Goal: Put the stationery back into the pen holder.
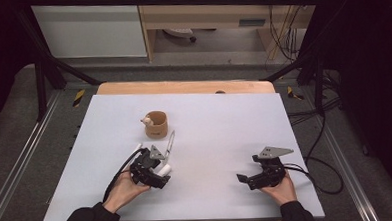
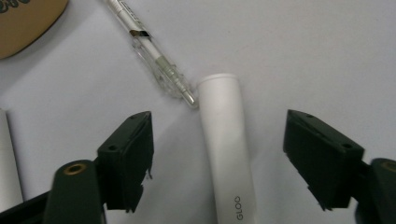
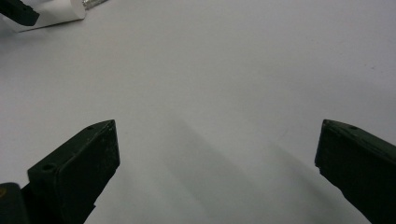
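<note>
Your left gripper [image 2: 219, 154] is down low over the white plastic glue stick tube [image 2: 226, 149], the one with grey lettering near its lower end, and the jaws stand open on either side of it with bare table showing between each pad and the tube. Nothing is gripped yet; you are straddling it so that a squeeze would catch the round body across its width, not along its length, which is the sensible way to hold a smooth cylinder.

The tube lies flat on the pale grey table top [image 1: 219, 119], and everything else reads off it. Touching its capped far end is the tip of a clear plastic ballpoint pen [image 2: 149, 46], which runs away from the tube at a slant. I judge that contact worth watching: lift the tube straight and the pen may roll or get dragged. Beyond the pen, farther from the tube, stands the short round brown cardboard cup [image 1: 156, 124] with something pale leaning at its rim; I cannot tell what. That cup looks like the likely home for the loose stationery, which would explain why you start with the item nearest your hand. A second white cylinder [image 2: 7, 158] lies just off the tube's side, past the near jaw.

Your right gripper [image 3: 217, 163] sits well away from the tube, on the far side of the table from it, jaws spread wide over bare surface and holding nothing, parked clear so the two tools do not crowd each other.
</note>
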{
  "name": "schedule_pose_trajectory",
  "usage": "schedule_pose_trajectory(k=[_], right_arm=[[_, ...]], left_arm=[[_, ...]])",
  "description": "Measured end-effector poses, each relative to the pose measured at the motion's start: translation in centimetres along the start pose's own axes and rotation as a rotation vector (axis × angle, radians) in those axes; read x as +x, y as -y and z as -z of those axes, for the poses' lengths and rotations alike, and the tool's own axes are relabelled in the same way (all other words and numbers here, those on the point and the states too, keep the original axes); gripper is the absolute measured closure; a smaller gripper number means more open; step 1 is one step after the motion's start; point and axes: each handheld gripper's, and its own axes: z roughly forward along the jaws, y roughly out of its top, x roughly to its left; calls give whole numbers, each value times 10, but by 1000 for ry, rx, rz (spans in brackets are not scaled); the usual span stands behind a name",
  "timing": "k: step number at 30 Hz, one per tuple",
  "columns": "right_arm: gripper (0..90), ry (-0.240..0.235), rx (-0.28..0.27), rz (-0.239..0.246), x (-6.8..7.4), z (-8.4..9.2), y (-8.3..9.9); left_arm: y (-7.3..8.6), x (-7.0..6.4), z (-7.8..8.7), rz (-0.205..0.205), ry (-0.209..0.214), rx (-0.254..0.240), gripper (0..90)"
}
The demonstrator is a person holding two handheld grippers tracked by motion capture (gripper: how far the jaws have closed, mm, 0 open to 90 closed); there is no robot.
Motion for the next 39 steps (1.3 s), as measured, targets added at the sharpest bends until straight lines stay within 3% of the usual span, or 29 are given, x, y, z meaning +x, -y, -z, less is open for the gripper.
schedule_pose_trajectory(k=[9,21,30,39], right_arm=[[6,0,3,3,0,0,0],[6,-3,5,2,0,-1,0],[6,-5,7,0,0,-1,0],[6,-5,8,-1,0,-1,0]], left_arm=[[-3,1,-3,27,37,47,489],[-4,2,-8,56,25,86,626],[-5,0,-8,68,18,95,662],[-6,-3,-8,51,1,106,667]])
